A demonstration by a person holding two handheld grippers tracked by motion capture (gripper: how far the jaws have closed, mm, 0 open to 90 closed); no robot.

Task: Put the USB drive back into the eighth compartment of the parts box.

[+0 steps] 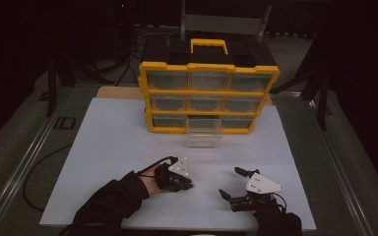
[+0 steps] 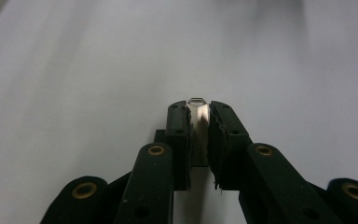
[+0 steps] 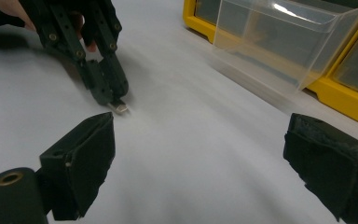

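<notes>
High view: left gripper low, level.

Left tool: matte black all over, brass-coloured rivets at the joints
Small metal piece: silvery, with a warm pinkish glint
Right tool: black jaws, pale grey plate with dark dots on top
Tabletop: plain white sheet, no pattern
Organizer: bright yellow frame, clear drawers, black body behind
Pulled-out drawer: colourless, see-through
Sleeves: black
</notes>
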